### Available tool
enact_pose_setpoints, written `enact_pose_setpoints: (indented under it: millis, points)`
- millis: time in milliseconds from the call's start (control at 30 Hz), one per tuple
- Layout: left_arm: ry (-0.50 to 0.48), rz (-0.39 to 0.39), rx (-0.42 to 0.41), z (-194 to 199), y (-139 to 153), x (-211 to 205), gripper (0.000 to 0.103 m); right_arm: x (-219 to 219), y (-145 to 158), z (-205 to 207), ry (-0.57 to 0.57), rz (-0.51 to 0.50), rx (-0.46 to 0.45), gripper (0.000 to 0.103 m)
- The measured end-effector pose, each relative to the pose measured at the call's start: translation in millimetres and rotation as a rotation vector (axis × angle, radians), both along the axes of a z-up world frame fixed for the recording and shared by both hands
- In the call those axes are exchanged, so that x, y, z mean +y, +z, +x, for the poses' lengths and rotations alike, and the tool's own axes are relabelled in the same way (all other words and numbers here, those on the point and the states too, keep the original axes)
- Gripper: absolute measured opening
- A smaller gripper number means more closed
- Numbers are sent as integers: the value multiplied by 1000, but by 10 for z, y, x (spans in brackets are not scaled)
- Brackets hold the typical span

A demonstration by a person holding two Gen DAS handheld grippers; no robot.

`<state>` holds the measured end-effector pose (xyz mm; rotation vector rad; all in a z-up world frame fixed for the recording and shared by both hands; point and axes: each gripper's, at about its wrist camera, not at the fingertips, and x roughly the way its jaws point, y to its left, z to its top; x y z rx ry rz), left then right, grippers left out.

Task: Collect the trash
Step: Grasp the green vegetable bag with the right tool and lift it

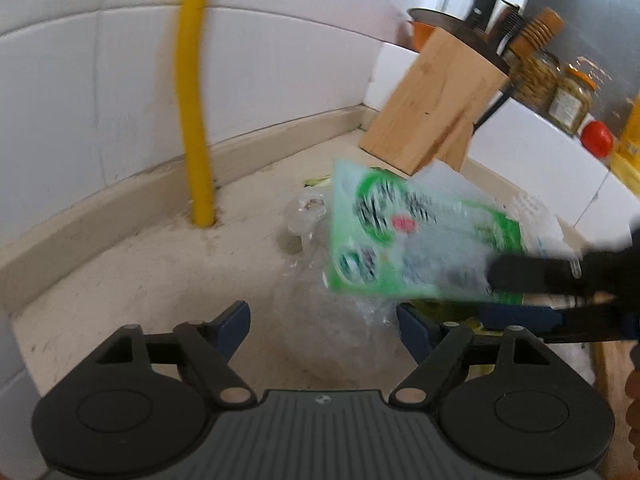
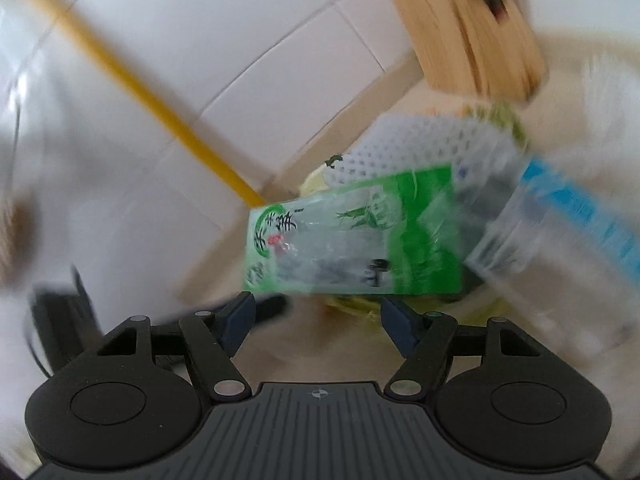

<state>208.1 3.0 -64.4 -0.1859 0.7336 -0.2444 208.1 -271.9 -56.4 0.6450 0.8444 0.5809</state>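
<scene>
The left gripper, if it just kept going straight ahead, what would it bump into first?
Probably the crumpled clear plastic lying on the counter just ahead of the left gripper, with the green packet above it. Blur makes depth uncertain.

Bare countertop (image 1: 140, 280) lies open at lower left of the left wrist view; the yellow pipe (image 1: 196, 120) blocks the corner, the wooden knife block (image 1: 432, 100) the upper right, and the green wrapper (image 1: 408, 240) with clear plastic (image 1: 320, 312) crowds centre right

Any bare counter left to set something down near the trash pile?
Bare beige counter from the yellow pipe and wall ledge to the left gripper. Crowded around the green printed plastic wrapper, crumpled clear plastic, wooden block.
</scene>
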Motion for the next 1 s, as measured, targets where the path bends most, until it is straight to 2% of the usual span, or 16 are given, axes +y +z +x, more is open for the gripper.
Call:
enact_pose_setpoints:
  millis: [67, 100, 133, 167, 200, 267, 300, 467, 567, 600, 667, 733, 767, 800, 933, 1000]
  points:
    - [1, 7, 6, 43, -23, -17, 73, -22, -79, 53, -44, 85, 9, 71]
    - [-5, -4, 14, 58, -31, -14, 71, -26, -96, 70, -72, 98, 3, 62]
    - [-13, -17, 20, 66, -36, -10, 65, -17, -114, 92, -88, 111, 6, 42]
    - [-27, -33, 31, 58, -43, 2, 59, -18, -134, 113, -94, 130, 24, 32]
    - [-36, -44, 41, 40, -38, 4, 55, -15, -155, 123, -92, 151, 43, 14]
    - [-59, -88, 66, -22, -41, 40, 46, -11, -131, 80, -92, 139, 40, 10]
    - [-69, -107, 69, -66, -36, 54, 45, -11, -90, 40, -91, 122, 27, 7]
    - [-104, -143, 72, -324, 43, 57, 42, -47, 270, -408, -20, -45, -111, 6]
    - [-101, -134, 55, -545, 114, 118, 42, -32, 334, -544, 40, -98, -95, 6]
    - [-94, -117, 52, -604, 121, 148, 42, -16, 357, -584, 60, -138, -103, 7]
    - [-82, -76, 56, -678, 104, 209, 43, 58, 456, -703, 98, -298, -196, 18]
    - [-66, -72, 79, -681, 54, 253, 43, 247, 551, -791, 136, -536, -328, 41]
    - [-50, -76, 93, -672, 25, 271, 44, 322, 574, -791, 151, -611, -383, 66]
    - [-42, -79, 98, -670, 9, 286, 44, 407, 597, -789, 188, -684, -452, 78]
    - [-29, -68, 94, -706, -18, 321, 60, 821, 519, -641, 424, -992, -638, 85]
    - [-27, -60, 96, -691, -24, 335, 65, 986, 423, -605, 551, -1079, -708, 86]
